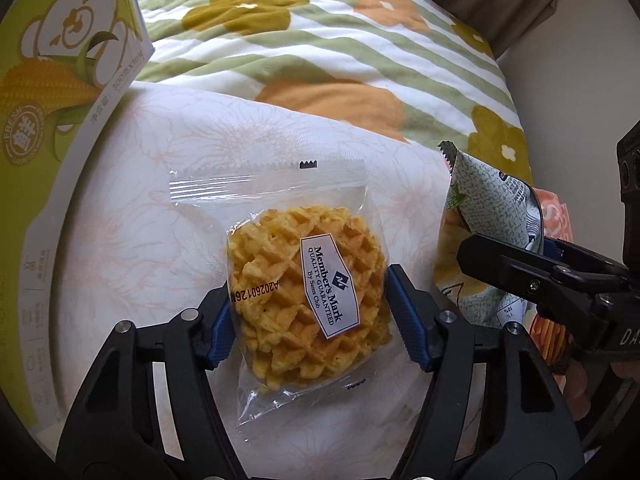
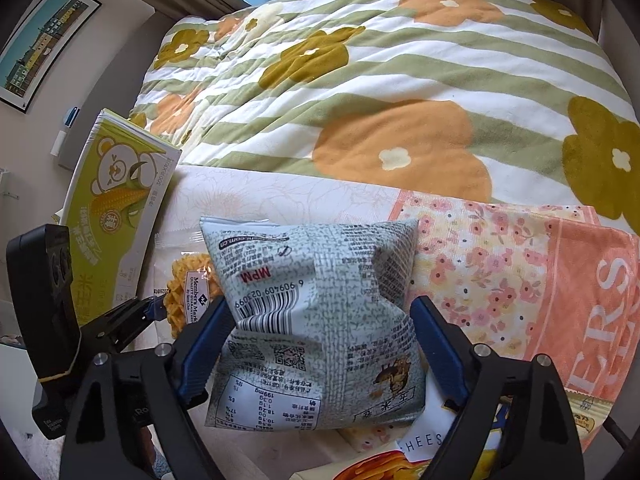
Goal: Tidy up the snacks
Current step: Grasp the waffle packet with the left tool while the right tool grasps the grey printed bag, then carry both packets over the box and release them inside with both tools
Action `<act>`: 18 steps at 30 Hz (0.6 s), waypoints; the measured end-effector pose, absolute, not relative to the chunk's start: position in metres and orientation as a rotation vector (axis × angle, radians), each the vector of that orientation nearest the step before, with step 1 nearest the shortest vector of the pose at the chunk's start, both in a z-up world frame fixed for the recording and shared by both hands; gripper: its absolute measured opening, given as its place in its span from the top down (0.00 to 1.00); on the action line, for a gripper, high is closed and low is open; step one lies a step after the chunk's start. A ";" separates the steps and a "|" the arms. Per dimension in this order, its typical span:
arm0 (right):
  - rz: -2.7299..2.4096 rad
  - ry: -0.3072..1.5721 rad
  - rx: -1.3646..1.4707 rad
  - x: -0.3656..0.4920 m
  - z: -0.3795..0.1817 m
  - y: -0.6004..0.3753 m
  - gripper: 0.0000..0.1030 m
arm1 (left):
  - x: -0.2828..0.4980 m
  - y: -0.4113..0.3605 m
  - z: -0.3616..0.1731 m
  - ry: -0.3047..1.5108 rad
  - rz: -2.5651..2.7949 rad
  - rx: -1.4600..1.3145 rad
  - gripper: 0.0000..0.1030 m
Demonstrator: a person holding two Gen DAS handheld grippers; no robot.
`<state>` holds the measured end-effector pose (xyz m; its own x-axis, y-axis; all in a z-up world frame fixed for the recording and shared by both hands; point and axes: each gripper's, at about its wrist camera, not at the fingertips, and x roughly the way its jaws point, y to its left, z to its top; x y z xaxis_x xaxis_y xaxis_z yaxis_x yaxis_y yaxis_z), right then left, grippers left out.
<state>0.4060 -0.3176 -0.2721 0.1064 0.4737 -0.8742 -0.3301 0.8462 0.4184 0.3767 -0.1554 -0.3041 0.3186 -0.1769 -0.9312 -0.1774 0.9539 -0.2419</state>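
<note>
The left hand-held gripper [image 1: 308, 312] has its blue pads pressed against both sides of a clear-wrapped waffle cookie [image 1: 306, 292], so it is clamped on that packet, which lies on the pale flowered cloth [image 1: 132, 216] on the bed. At about three o'clock from it, the right hand-held gripper [image 2: 316, 348] has its pads against the sides of a puffy grey-green snack bag [image 2: 316, 316]; it too looks clamped, the bag standing between its fingers. A green carton with a bear picture [image 1: 44, 92] stands at roughly ten o'clock from the cookie, just beside the cloth. More packets [image 2: 404, 452] lie at six o'clock under the bag.

The step in hand looks like picking up, one snack per hand. Next, each should probably be lifted clear without crushing and carried to wherever its kind is gathered; that destination is not evident here.
</note>
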 end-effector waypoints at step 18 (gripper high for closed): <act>0.628 1.250 0.174 0.396 -0.235 -0.310 0.40 | 0.346 -0.121 -0.236 1.112 -0.046 -0.368 0.38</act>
